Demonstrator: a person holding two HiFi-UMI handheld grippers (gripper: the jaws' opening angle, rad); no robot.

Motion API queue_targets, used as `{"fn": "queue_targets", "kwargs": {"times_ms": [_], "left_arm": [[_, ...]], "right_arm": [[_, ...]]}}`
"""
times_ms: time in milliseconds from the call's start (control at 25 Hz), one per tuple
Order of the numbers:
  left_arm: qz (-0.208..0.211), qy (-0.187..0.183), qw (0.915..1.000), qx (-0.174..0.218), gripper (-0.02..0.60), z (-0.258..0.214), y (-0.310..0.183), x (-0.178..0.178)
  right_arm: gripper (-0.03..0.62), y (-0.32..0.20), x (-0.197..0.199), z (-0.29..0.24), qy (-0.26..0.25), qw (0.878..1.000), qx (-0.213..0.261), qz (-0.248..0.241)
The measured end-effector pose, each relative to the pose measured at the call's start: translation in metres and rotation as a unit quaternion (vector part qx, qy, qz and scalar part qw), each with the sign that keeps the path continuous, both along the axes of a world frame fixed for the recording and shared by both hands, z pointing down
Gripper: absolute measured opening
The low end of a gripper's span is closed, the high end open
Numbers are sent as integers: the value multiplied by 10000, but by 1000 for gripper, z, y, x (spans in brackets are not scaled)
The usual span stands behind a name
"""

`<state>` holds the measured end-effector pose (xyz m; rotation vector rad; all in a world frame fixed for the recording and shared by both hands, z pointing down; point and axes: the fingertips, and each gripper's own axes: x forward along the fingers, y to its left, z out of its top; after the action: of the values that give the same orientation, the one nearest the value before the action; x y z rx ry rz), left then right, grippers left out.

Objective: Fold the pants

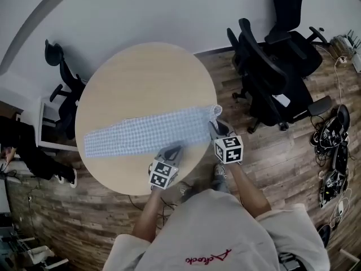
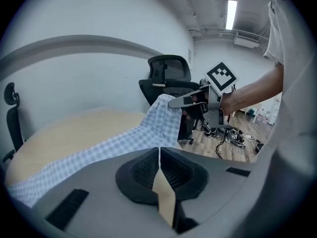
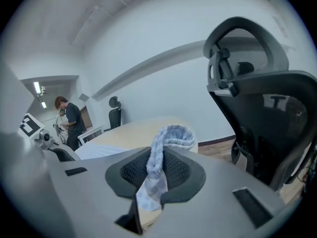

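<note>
Pants point(image 1: 148, 131) lie stretched across the round table point(image 1: 141, 72), with the right end raised. Right gripper point(image 3: 154, 170) clamps that bunched end, I judge to carry it over for the fold. Left gripper point(image 2: 159, 158) sits closed at the near edge. Whether it pinches cloth I can't tell. Waistband or cuffs in the right jaws: unclear.

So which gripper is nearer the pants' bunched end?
Right: the right gripper clamps that bunched end; the left gripper is farther left, at the near edge of the pants.
</note>
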<state>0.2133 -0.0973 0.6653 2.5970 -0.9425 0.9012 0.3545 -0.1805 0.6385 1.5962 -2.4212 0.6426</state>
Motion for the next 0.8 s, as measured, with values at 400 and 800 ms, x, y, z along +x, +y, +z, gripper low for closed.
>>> {"fn": "queue_targets", "kwargs": {"times_ms": [400,800], "left_arm": [[-878,371,9953,179,38,-13,20,-111],[-1697,295,9850,-20,38,2,49,-224]], "right_arm": [[81,-2,-112,9,1336,9905,-300,-102],[96,7,-185,109,1989,9637,-1438,-1049]]}}
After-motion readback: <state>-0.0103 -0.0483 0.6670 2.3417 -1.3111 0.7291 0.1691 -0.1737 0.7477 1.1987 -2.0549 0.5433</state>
